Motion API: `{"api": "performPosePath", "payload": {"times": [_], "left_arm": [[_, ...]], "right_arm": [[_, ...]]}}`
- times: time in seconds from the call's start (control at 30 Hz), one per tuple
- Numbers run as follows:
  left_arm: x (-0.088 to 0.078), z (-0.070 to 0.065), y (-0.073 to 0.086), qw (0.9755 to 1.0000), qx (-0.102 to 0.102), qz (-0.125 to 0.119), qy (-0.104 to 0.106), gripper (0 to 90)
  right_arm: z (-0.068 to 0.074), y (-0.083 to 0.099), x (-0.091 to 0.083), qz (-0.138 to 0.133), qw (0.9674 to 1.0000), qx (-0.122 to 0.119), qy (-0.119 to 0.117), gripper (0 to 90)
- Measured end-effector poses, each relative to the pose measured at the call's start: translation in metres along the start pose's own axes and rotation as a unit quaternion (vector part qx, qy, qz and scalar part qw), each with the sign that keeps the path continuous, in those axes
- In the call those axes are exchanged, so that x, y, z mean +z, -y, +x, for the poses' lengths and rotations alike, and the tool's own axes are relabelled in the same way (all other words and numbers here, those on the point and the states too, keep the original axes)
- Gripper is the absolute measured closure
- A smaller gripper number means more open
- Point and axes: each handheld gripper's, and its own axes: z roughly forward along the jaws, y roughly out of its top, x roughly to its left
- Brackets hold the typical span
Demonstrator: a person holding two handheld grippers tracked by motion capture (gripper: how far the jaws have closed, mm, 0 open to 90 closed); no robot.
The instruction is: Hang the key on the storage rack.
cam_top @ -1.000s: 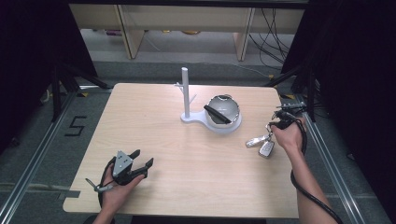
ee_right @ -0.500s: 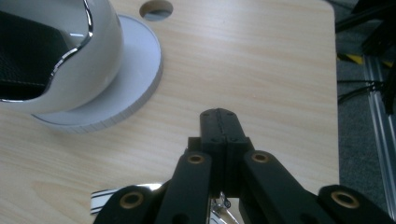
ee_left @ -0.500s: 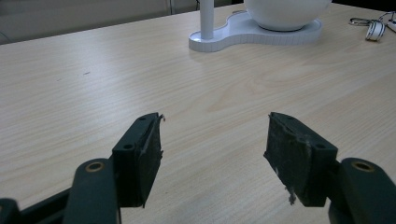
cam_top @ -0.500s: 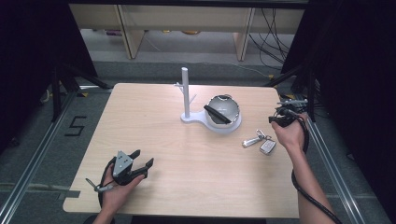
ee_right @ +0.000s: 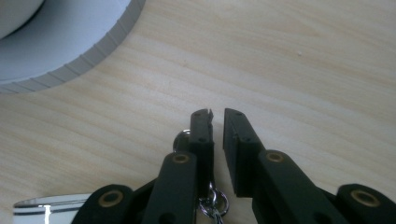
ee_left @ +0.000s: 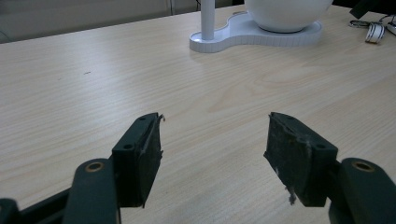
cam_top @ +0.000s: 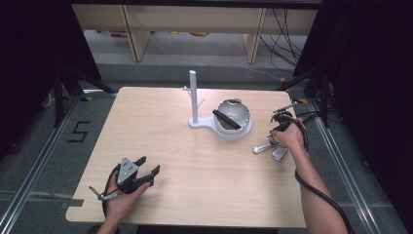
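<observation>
A bunch of keys (cam_top: pixel 267 148) with a silver fob lies on the wooden table (cam_top: pixel 195 195) at the right. My right gripper (cam_top: pixel 272 140) points down onto the bunch. In the right gripper view its jaws (ee_right: pixel 218 114) have just been opening to a narrow slit with nothing pressed between the pads. A key ring (ee_right: pixel 181 137) peeks out beside the left jaw, flat on the wood. My left gripper (cam_top: pixel 150 165) rests near the front left of the table. Its jaws (ee_left: pixel 215 135) stand wide open and empty.
A white stand (cam_top: pixel 202 125) with an upright post (cam_top: pixel 193 95) holds a round bowl (cam_top: pixel 233 113) at the table's middle back, with a dark bar across the bowl. The stand's base (ee_right: pixel 70 51) lies just beyond my right jaws. The table's right edge is close to the keys.
My right hand has come down and a little leftward onto the keys. The bunch has shifted slightly on the table. The left hand has kept still.
</observation>
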Motion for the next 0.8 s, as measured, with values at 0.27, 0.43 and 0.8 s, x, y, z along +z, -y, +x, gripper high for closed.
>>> {"api": "performPosePath", "payload": {"times": [0.27, 0.43, 0.8], "left_arm": [[-0.0001, -0.0009, 0.0000, 1.0000, 0.000, 0.003, -0.002, 34.9], [0.0005, -0.0009, -0.0001, 1.0000, 0.003, 0.001, 0.000, 34.9], [-0.0013, -0.0010, -0.0002, 1.0000, 0.000, 0.006, -0.004, 34.8]], "right_arm": [[-0.0025, 0.0011, 0.0063, 0.025, 0.9994, -0.022, 0.004, 79.1], [-0.0028, 0.0005, 0.0048, 0.043, 0.9990, -0.012, 0.007, 80.8], [0.0052, -0.0028, 0.0050, 0.056, 0.9982, 0.003, 0.020, 88.2]]}}
